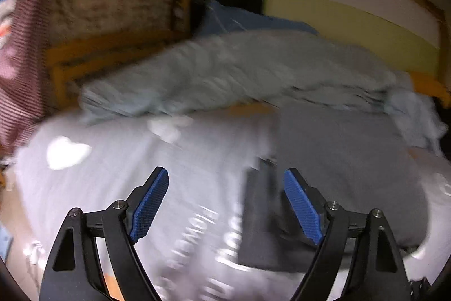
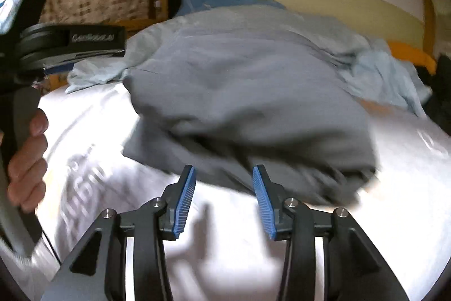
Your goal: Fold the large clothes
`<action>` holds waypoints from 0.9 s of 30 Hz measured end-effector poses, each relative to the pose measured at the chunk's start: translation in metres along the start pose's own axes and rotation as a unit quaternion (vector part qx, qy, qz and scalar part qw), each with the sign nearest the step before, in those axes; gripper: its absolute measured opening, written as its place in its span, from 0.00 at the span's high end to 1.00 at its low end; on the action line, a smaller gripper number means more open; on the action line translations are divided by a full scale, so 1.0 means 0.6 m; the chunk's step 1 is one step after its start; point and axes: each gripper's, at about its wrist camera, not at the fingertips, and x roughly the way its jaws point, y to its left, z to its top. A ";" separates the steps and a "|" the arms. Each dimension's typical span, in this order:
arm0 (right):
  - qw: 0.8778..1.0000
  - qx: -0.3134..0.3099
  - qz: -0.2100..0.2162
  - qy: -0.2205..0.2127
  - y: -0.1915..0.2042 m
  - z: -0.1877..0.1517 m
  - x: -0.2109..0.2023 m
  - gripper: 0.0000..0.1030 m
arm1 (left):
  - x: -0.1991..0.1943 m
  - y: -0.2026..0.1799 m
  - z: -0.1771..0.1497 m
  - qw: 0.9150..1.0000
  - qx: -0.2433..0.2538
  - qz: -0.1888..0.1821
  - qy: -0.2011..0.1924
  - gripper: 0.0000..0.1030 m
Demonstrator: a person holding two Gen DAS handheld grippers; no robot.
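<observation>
A dark grey garment (image 1: 346, 160) lies bunched on a white sheet with pale lettering (image 1: 112, 160). My left gripper (image 1: 225, 205) hovers over the garment's left edge with its jaws wide open. A strip of grey cloth lies below the gap, and the blue pads (image 1: 149, 208) touch nothing. In the right wrist view the same grey garment (image 2: 239, 103) is a rumpled heap. My right gripper (image 2: 224, 202) stands open just before its near edge, with only white sheet (image 2: 225, 244) between the pads. Everything is motion-blurred.
A heap of light blue-grey clothes (image 1: 211, 69) lies behind the garment, with a blue item (image 1: 248, 19) farther back. An orange wooden frame (image 1: 112, 44) and a yellow-and-white panel (image 1: 352, 19) bound the far side. A person's hand (image 2: 25, 154) holds the left gripper's handle at the left.
</observation>
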 end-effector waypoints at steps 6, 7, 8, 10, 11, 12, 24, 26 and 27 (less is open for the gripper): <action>0.995 0.094 -0.039 0.004 -0.152 -0.024 -0.027 0.57 | 0.033 -0.026 -0.017 0.988 -0.013 -0.135 0.071 0.19; 0.994 0.107 -0.036 0.010 -0.171 -0.026 -0.024 0.57 | 0.042 -0.030 -0.020 0.987 -0.015 -0.137 0.083 0.19; 0.993 0.108 -0.035 0.015 -0.181 -0.028 -0.020 0.57 | 0.051 -0.034 -0.023 0.986 -0.017 -0.135 0.093 0.19; 0.994 0.100 -0.034 0.007 -0.193 -0.023 -0.018 0.57 | 0.065 -0.035 -0.028 0.987 -0.021 -0.122 0.104 0.19; 0.995 0.098 -0.032 0.003 -0.195 -0.018 -0.016 0.57 | 0.070 -0.034 -0.028 0.986 -0.027 -0.123 0.110 0.19; 0.995 0.095 -0.036 0.001 -0.198 -0.009 -0.011 0.57 | 0.073 -0.029 -0.028 0.984 -0.040 -0.132 0.114 0.19; 0.994 0.088 0.025 0.065 -0.220 0.052 0.096 0.60 | 0.112 0.032 -0.029 0.947 -0.180 -0.215 0.158 0.20; 0.994 0.089 0.022 0.056 -0.222 0.061 0.102 0.60 | 0.112 0.032 -0.025 0.942 -0.185 -0.236 0.152 0.21; 0.996 0.079 0.009 0.043 -0.216 0.069 0.100 0.62 | 0.114 0.028 -0.022 0.940 -0.181 -0.248 0.149 0.21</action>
